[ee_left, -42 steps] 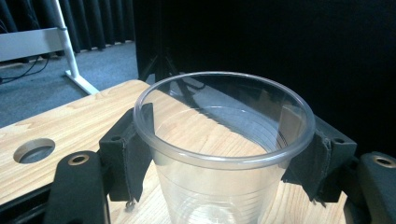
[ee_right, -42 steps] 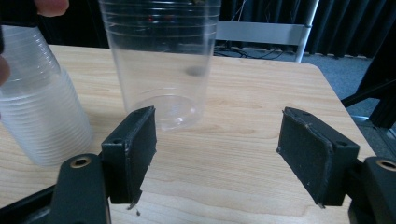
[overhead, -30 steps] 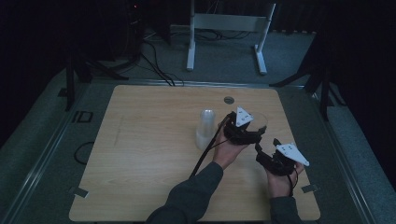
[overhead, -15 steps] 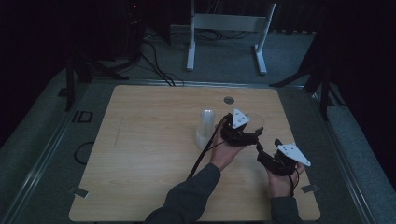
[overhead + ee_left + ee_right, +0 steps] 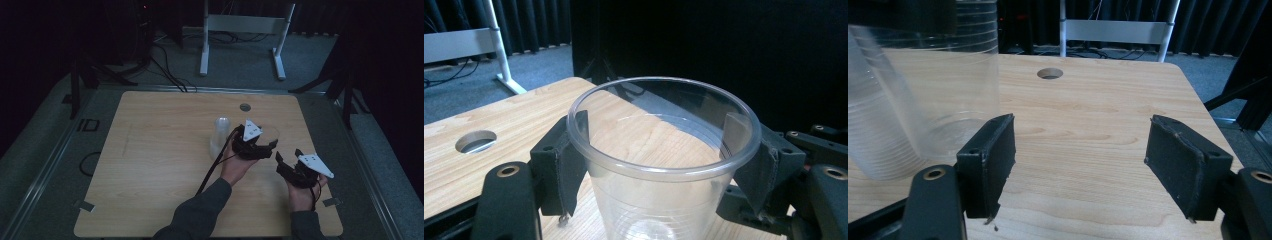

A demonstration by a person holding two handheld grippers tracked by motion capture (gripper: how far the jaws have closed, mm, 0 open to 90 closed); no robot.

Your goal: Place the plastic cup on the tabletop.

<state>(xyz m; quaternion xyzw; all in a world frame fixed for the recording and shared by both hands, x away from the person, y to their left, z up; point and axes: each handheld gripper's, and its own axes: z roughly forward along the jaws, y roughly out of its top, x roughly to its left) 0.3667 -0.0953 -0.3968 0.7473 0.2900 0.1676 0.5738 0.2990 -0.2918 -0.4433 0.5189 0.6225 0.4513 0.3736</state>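
Note:
A clear plastic cup (image 5: 659, 200) stands upright between the jaws of my left gripper (image 5: 656, 135); both pads press its wall just under the rim. From the high view, that left gripper (image 5: 260, 142) is right of centre on the wooden table (image 5: 150, 165), next to a stack of clear cups (image 5: 220, 137). Nearer the front right, my right gripper (image 5: 287, 156) is open. In the right gripper view, the right gripper (image 5: 1080, 135) has nothing between its jaws, and the held cup (image 5: 955, 95) and the stack (image 5: 873, 125) stand to its left.
A round hole (image 5: 245, 107) is cut in the table near its far edge. A white metal stand (image 5: 245, 25) and cables lie on the floor beyond the table. The left half of the tabletop is bare wood.
My left gripper has shifted slightly towards the person and to the left with the cup. The right gripper has stayed in place.

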